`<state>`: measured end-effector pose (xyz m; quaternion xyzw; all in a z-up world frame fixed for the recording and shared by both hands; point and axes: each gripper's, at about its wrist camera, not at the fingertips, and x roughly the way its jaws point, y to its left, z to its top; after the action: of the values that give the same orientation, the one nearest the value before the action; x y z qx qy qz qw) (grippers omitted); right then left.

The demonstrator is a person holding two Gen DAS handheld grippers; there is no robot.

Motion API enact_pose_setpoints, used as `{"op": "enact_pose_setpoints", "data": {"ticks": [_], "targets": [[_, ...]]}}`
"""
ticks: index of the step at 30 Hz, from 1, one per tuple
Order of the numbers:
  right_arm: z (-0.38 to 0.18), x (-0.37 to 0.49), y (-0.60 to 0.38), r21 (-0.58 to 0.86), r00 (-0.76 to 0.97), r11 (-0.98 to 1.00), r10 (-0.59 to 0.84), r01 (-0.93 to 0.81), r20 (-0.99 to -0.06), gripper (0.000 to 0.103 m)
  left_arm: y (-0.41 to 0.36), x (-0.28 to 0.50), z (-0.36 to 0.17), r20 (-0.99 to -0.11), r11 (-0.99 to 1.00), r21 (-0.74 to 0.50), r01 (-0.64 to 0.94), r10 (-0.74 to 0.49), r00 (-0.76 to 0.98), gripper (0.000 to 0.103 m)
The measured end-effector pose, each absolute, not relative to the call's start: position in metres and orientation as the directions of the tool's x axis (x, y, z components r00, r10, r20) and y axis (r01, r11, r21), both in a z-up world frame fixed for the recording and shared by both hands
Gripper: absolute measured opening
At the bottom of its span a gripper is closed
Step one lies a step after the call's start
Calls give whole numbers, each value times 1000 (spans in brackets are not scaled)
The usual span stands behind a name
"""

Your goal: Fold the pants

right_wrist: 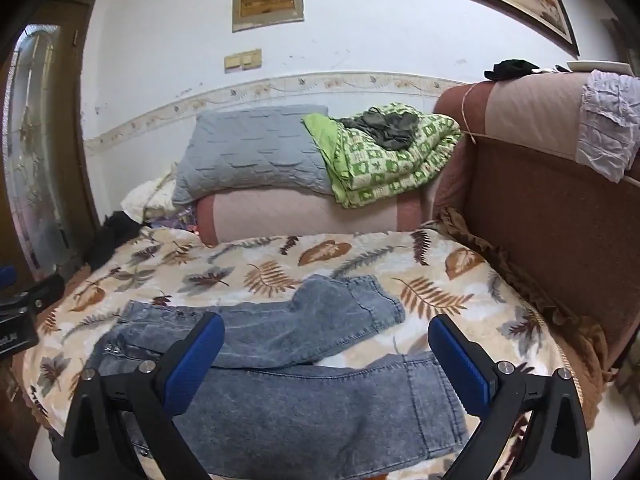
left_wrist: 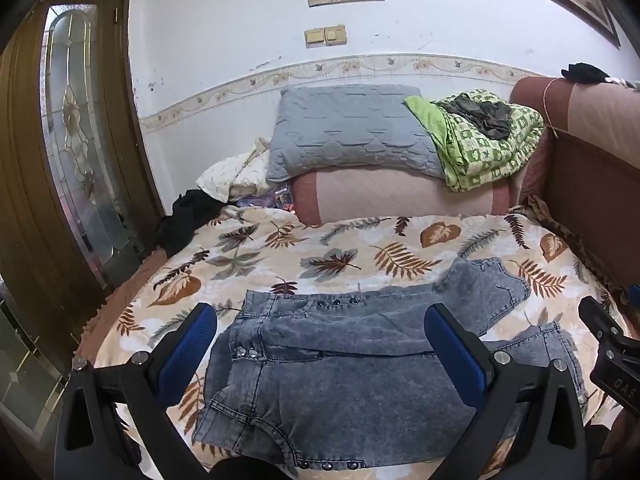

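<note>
Left wrist view: the left gripper [left_wrist: 320,344] hangs jaws wide and empty over the grey denim jeans [left_wrist: 320,360], spread on the leaf-print bed [left_wrist: 280,248]. Right wrist view: the right gripper [right_wrist: 326,356], equally open, faces the legs; the soft, weighty denim looks best pinched at the hems.

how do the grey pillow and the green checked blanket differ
The grey pillow is plain, smooth and quilted; the green checked blanket is patterned and loosely folded. The blanket carries a dark garment; the pillow's top is bare. Both rest on the pink bolster, the blanket's edge overlapping the pillow.
</note>
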<state>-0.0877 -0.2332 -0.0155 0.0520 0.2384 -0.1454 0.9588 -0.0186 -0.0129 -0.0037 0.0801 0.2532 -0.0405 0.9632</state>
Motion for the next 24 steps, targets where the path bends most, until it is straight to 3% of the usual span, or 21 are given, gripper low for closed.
{"op": "enact_pose_setpoints", "data": {"ticks": [24], "targets": [[-25,-75,-227,-42,792,944,-298,326,-533,103,-23,-17,-20,-527,978,141,155,-58,848,103]]}}
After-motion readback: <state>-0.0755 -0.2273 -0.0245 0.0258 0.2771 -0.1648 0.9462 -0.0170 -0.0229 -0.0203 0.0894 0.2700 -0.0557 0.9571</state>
